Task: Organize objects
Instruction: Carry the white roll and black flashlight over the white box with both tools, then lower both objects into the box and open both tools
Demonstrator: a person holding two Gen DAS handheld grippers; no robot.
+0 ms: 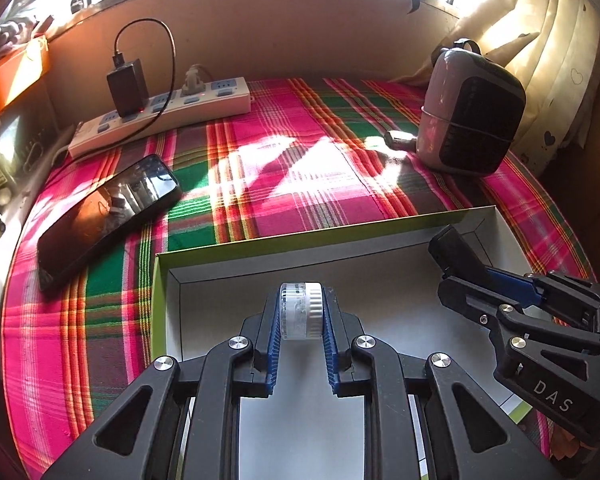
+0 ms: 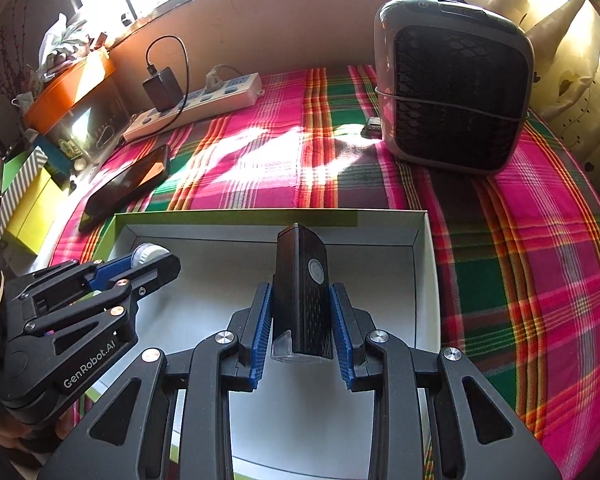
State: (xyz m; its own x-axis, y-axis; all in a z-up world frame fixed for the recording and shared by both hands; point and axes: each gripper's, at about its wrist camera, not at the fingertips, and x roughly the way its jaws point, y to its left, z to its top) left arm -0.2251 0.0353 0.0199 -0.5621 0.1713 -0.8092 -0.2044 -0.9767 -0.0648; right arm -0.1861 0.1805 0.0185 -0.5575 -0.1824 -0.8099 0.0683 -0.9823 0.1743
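A shallow white box with a green rim (image 1: 161,280) (image 2: 236,216) lies on the plaid cloth. My left gripper (image 1: 300,314) is shut on a small clear jar with a white cap (image 1: 301,310) and holds it over the box's left part; the cap also shows in the right wrist view (image 2: 146,253). My right gripper (image 2: 302,312) is shut on a black rectangular device with a round button (image 2: 302,292), held over the box's right part. In the left wrist view the device (image 1: 456,254) sticks out of the right gripper.
A black phone (image 1: 108,210) (image 2: 126,184) lies left of the box. A white power strip with a black charger (image 1: 160,114) (image 2: 196,100) runs along the back. A grey fan heater (image 1: 470,114) (image 2: 456,84) stands back right, a small plug (image 1: 398,139) beside it.
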